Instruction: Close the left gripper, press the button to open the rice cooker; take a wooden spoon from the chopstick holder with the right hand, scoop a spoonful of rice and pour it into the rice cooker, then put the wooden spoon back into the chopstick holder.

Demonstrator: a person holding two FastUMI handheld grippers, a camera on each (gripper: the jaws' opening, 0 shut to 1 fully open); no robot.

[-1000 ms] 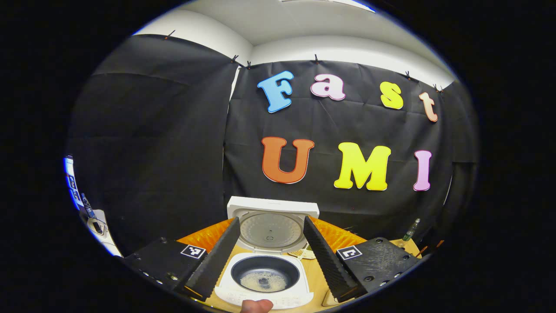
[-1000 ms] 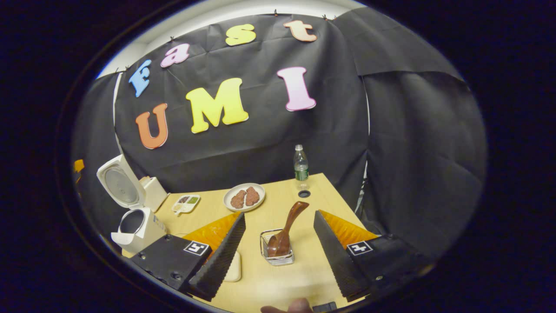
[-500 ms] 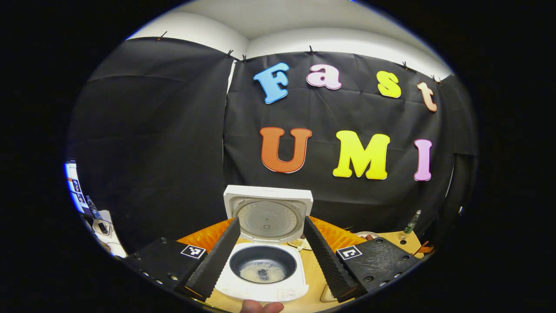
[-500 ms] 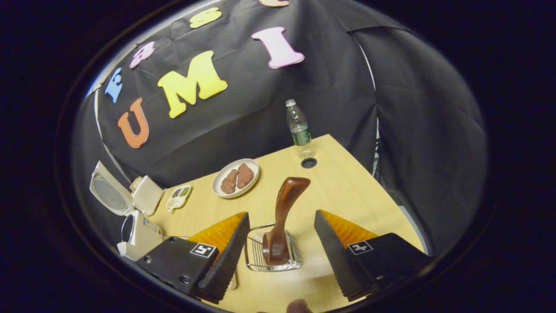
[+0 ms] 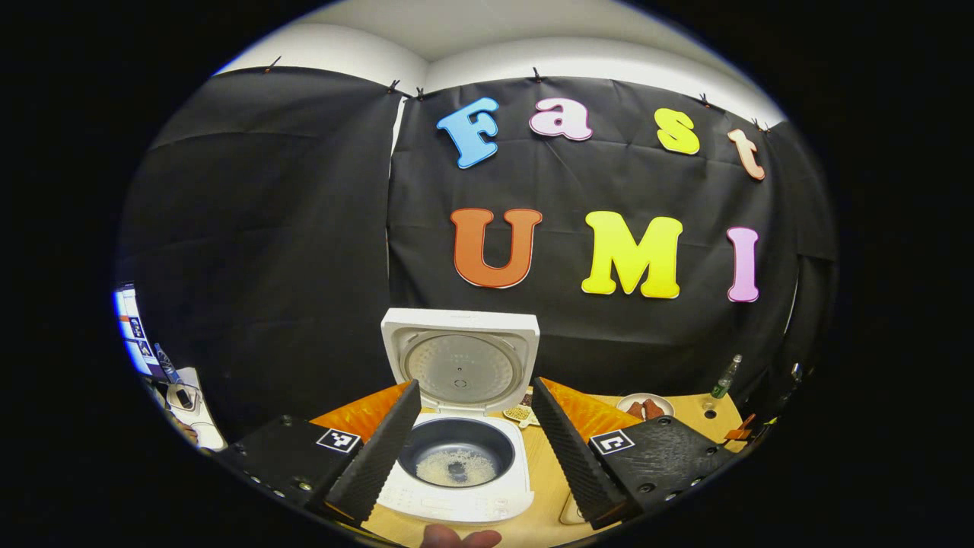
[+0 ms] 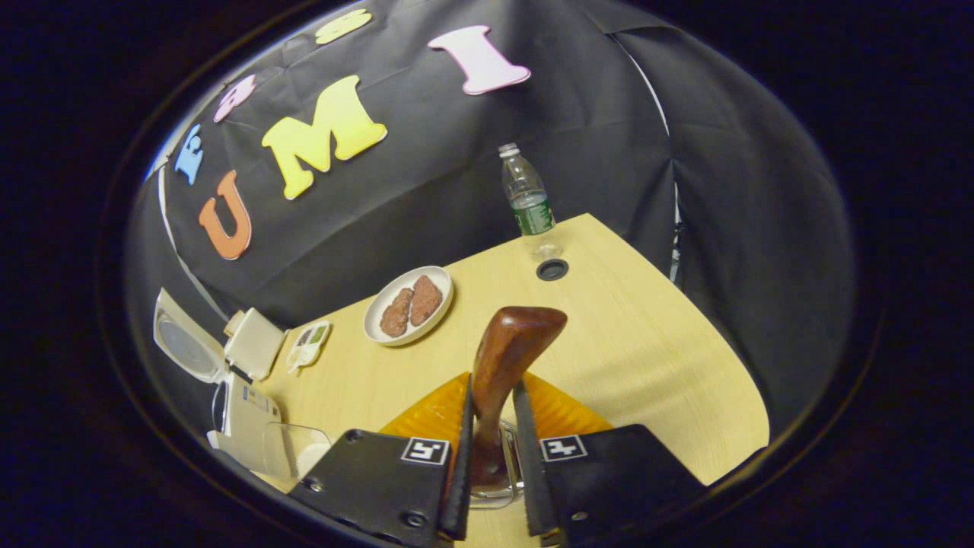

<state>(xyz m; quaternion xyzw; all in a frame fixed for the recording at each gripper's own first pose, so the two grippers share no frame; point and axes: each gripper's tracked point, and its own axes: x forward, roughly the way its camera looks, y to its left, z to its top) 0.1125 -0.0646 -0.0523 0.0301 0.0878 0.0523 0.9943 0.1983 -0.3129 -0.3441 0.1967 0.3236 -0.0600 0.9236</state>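
Right tongs [image 6: 493,464]: both fingers pressed together on the handle of the wooden spoon [image 6: 502,365], low down, just above the chopstick holder.
Wooden spoon: stands nearly upright, its broad handle end rising above the fingers; its lower end sits inside the chopstick holder [image 6: 498,495], a wire basket seen between the fingertips near the front edge of the table [image 6: 647,350].
Left tongs [image 5: 473,449]: fingers spread wide apart, holding nothing, one on each side of the rice cooker.
Rice cooker [image 5: 456,498]: lid [image 5: 460,365] swung up and standing open toward the back; a thin layer of rice lies in the bottom of the dark inner pot [image 5: 456,460]. In the right gripper view it stands at the table's left edge [image 6: 243,411].
Plate [image 6: 408,304]: toward the back edge of the table, two brown pieces on it.
Bottle [image 6: 525,199]: upright at the back right corner, a round hole in the table just in front of it.
Small tray [image 6: 308,344]: between the plate and the rice cooker.
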